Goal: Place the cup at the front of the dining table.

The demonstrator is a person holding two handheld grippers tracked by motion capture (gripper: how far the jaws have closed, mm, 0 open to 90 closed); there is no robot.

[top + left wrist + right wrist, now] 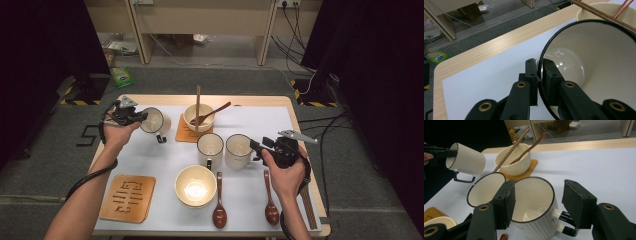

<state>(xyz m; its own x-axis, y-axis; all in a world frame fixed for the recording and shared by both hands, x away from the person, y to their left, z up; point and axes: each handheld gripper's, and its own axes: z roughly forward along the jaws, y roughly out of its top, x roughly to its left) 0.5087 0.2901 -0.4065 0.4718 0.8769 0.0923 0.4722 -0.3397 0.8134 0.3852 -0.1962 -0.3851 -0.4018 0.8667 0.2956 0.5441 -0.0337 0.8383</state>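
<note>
Lifted mug, white w/ ribbed sides & black rim, hangs on its side above the far left part of the table, mouth twd the left gripper, black handle pointing down. That gripper is clamped on the mug's rim; in the left gripper view one jaw sits inside the mug, the other outside, the rim pinched tight betw them. In the right gripper view the same mug is seen off the mat, just left of the far bowl. That bowl stands on an orange coaster & holds a chopstick plus a wooden spoon, both leaning out over the rim. Two more mugs stand upright mid-table, side by side: the left one & the right one. Right gripper is released, jaws wide apart & set around the right mug in the right gripper view, one pad near the rim, the other by the black handle; can't tell if a pad touches. Near edge: an empty bowl, two wooden spoons lying lengthwise right of it, & a slotted wooden trivet at near left. All on a pale mat covering the tabletop.
</note>
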